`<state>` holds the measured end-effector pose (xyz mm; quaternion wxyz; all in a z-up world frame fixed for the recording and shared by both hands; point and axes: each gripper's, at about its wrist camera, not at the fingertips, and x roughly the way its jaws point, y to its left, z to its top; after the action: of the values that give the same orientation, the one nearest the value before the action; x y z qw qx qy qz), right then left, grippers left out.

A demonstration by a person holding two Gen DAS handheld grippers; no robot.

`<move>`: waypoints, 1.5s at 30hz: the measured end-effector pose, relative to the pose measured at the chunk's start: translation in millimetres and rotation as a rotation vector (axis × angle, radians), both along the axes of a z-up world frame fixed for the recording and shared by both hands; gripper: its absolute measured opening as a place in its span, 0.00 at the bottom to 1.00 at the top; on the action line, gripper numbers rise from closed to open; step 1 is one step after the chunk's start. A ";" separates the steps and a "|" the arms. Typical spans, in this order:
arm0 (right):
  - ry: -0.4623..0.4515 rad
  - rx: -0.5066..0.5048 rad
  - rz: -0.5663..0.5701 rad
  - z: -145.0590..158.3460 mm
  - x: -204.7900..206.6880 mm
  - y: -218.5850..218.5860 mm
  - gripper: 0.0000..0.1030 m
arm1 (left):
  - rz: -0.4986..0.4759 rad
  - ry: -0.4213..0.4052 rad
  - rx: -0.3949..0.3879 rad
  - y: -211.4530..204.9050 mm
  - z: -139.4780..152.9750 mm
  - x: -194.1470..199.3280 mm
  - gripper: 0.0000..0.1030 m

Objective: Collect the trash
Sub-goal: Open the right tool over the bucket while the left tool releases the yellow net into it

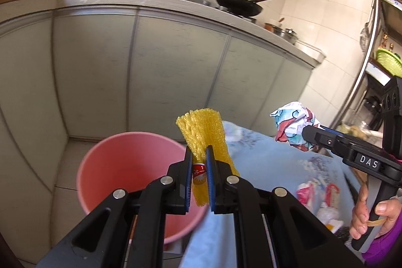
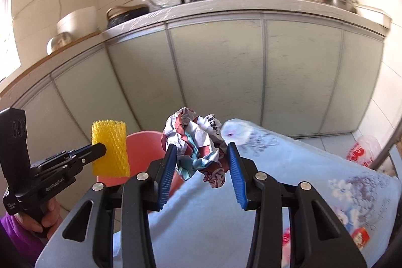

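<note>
holding a yellow foam net [image 1: 204, 135] pinched in my left gripper [image 1: 199, 167], above the rim of a pink bin [image 1: 120, 167] on the floor. my right gripper [image 2: 201, 162] clamps a crumpled printed wrapper [image 2: 194, 142] over a blue floral cloth [image 2: 314, 180], beside the bin.

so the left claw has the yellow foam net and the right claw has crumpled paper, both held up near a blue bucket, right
Not quite: the bucket is pink, not blue; the left wrist view shows it plainly. The blue thing is the cloth beside it. The rest holds: the left claw grips the yellow foam net, and the right claw grips the crumpled paper.
</note>
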<state>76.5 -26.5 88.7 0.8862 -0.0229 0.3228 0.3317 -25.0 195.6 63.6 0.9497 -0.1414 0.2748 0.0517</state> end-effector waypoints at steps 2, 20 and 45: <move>0.009 -0.017 0.041 -5.2 -1.1 20.5 0.41 | 0.026 0.010 0.009 9.6 -4.5 -3.9 0.09; 0.153 -0.181 0.214 -80.1 -1.1 130.8 0.41 | 0.153 0.177 0.025 57.3 -62.0 -5.2 0.10; 0.216 -0.197 0.223 -93.8 -6.6 131.6 0.44 | 0.166 0.222 0.014 50.0 -67.5 -0.7 0.30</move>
<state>69.9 105.0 -5.1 0.7975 -0.1094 0.4424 0.3954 -25.7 245.6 -4.0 0.9069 -0.1503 0.3650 0.1474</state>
